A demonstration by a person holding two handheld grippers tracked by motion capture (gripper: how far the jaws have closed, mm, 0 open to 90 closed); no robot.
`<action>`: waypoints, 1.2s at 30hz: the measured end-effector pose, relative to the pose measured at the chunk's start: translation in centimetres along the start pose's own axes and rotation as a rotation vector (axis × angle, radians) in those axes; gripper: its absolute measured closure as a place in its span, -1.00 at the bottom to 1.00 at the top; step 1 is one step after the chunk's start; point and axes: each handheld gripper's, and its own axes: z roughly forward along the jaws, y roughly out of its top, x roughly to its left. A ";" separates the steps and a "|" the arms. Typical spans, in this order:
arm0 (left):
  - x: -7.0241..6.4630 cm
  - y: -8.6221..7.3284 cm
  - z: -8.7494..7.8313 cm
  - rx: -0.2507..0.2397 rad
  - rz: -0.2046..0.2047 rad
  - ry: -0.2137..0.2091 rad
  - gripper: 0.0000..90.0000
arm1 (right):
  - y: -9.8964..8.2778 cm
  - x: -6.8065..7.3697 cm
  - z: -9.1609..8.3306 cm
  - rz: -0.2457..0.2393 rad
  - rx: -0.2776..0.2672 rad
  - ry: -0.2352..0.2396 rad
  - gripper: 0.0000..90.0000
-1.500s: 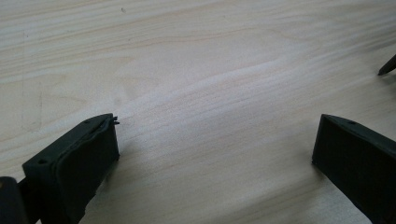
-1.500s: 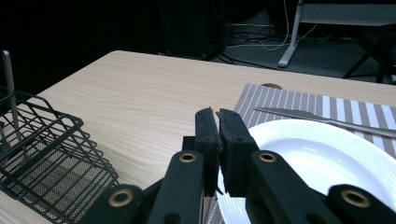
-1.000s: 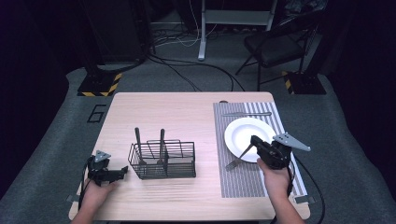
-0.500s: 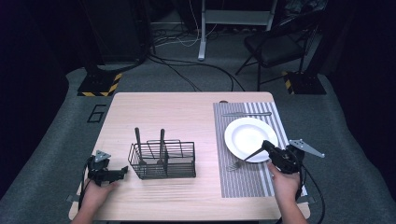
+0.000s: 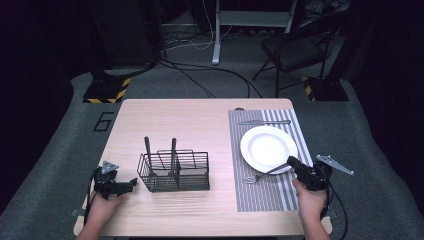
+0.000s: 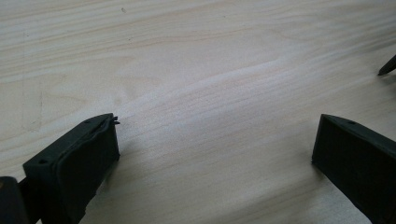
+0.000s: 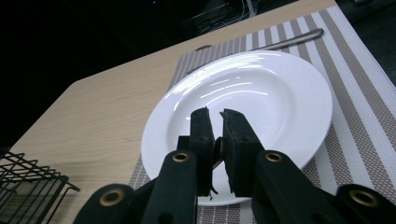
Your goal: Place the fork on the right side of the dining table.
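1. I see a black folding chair (image 5: 295, 50) on the grey floor behind the table.
2. Cables (image 5: 200, 80) trail across that floor.
3. Yellow-black striped blocks (image 5: 107, 91) sit left.

Open wood: the bare table (image 5: 200, 120) beyond and beside my left gripper (image 5: 131, 183) gives me free passage.
Central obstacle: wire basket (image 5: 175, 172) with two upright handles, just right of that gripper.
Right side: plate (image 5: 269, 147), fork (image 5: 262, 175) and knife (image 5: 264, 122) crowd the striped mat (image 5: 245, 195) around my right gripper (image 5: 290, 161).
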 end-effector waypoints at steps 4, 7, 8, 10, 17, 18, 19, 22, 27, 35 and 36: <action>0.0 0.0 0.0 -0.002 -0.003 0.000 -1.00 | -0.4 -0.8 0.1 0.018 0.008 -0.012 0.82; 0.0 0.0 0.0 0.001 0.001 0.000 -1.00 | -0.8 -1.4 0.1 0.046 0.005 0.000 0.82; 0.0 0.0 0.0 -0.003 -0.003 0.001 -1.00 | -0.8 -1.5 0.1 0.049 0.006 0.000 0.82; 0.0 0.0 0.0 -0.002 -0.003 0.001 -1.00 | -0.9 -1.8 0.2 0.057 0.013 -0.004 0.81; 0.0 0.0 0.0 -0.002 -0.003 0.000 -1.00 | -1.2 -2.4 0.3 0.073 0.019 -0.005 0.80; 0.0 0.0 0.0 -0.002 -0.004 0.001 -1.00 | -1.3 -2.4 0.3 0.080 0.023 -0.009 0.80; 0.0 0.0 0.0 -0.001 -0.003 0.001 -1.00 | -1.3 -2.6 0.3 0.080 0.023 -0.007 0.80; 0.0 0.0 0.0 -0.002 -0.003 0.000 -1.00 | -1.5 -2.9 0.3 0.075 0.027 -0.010 0.79; 0.0 0.0 0.0 -0.002 -0.003 0.001 -1.00 | -1.7 -3.2 0.3 0.110 0.030 -0.009 0.79; 0.0 0.0 0.0 -0.001 -0.003 0.000 -1.00 | -2.3 -4.0 0.5 0.175 0.035 -0.020 0.78; 0.0 0.0 0.0 -0.001 -0.002 0.000 -1.00 | -2.3 -4.1 0.5 0.182 0.037 -0.017 0.78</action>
